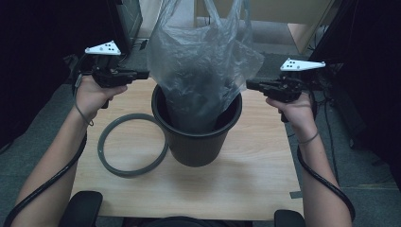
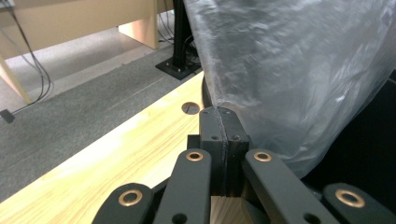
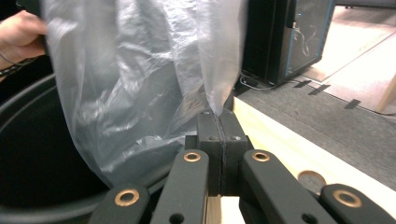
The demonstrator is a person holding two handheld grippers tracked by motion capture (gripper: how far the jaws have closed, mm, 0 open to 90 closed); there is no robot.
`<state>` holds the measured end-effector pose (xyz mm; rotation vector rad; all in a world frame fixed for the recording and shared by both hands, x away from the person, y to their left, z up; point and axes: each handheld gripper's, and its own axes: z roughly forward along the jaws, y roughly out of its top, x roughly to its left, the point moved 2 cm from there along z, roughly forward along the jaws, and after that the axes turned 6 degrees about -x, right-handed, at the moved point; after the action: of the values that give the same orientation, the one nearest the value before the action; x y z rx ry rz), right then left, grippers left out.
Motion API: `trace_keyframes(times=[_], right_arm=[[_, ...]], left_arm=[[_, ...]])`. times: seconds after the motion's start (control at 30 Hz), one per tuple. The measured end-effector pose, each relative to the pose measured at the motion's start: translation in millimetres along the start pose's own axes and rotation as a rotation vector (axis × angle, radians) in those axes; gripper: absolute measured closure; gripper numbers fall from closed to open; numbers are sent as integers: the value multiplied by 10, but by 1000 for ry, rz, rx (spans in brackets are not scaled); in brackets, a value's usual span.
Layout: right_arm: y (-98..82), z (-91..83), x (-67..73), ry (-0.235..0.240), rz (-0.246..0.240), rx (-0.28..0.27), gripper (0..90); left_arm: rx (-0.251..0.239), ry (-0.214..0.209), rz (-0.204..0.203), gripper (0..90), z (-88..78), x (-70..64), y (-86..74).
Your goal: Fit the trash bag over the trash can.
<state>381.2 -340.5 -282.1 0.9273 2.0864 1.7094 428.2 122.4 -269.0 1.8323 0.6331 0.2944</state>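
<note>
The left hand-held gripper (image 2: pixel 220 116) is closed on a pinch of the plastic bag (image 1: pixel 203 66), its jaws pressed together with the film caught at their tips. The right hand-held gripper (image 3: pixel 219 116) is clamped in the same way on the opposite side of the bag's mouth. The bag is held spread above the black bin (image 1: pixel 196 137), into which its lower part hangs; the bin stands near the middle of the desk (image 1: pixel 255 179).

The step in hand is judged to be lining the bin. For it to be done well, both pinches should be kept firm, the mouth drawn wider than the rim, and each side lowered evenly over the rim's outside so that the film is not torn or slipped.

A grey ring (image 1: pixel 132 144) lies flat toward the desk's left edge, just beside the bin, and could be brushed when the left side is lowered. A dark cabinet (image 3: pixel 289 37) stands beyond the desk, well apart.
</note>
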Motion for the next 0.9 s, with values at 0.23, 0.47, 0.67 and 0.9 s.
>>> trace_keyframes(times=[0.23, 0.47, 0.67, 0.9], right_arm=[[-78, -183, -94, -24, 16, 14, 900], [-196, -337, -184, -67, 23, 24, 900], [-258, -380, -190, -71, 14, 25, 849], [-215, -351, -112, -21, -74, 11, 410]], left_arm=[[3, 13, -52, 900, -146, 120, -195], [-5, 20, -86, 900, -247, 184, -329], [-20, -5, -97, 900, -260, 173, -366], [-59, -50, -42, 668, -261, 79, -271]])
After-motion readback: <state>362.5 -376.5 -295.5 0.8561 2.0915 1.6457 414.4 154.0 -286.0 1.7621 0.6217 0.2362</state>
